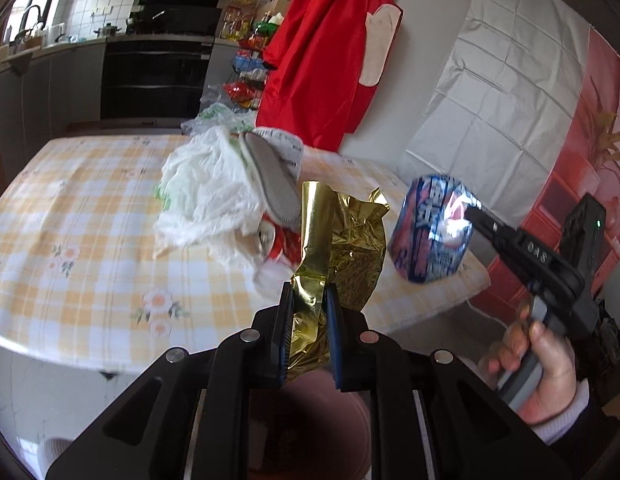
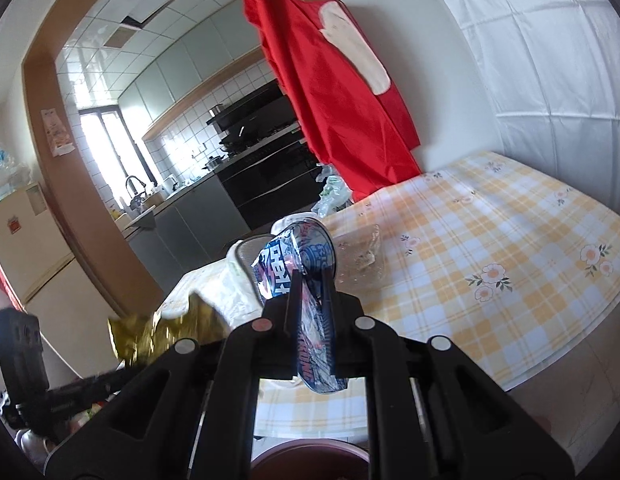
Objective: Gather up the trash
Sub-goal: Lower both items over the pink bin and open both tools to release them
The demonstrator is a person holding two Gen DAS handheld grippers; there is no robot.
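Left wrist view: yellow-checked tabletop [image 1: 69, 216] with a floral print, spreading wide below, far edge blurred. On it, a heap of crumpled white plastic bags [image 1: 205, 200] with a grey slipper-like sole [image 1: 271, 184] lying across, contents underneath hard to make out. Left hand-held gripper [image 1: 308, 300] tilted downward above the near edge, pinching a crinkled gold foil wrapper [image 1: 342, 240], shiny and creased, lifted clear of the tabletop. At right, a hand [image 1: 546, 364] wrapped round a grip, sleeve cut off by the frame. Right hand-held gripper [image 2: 312, 284] pressed together on a glossy blue snack wrapper [image 2: 305, 260], held in the air, print blurred.
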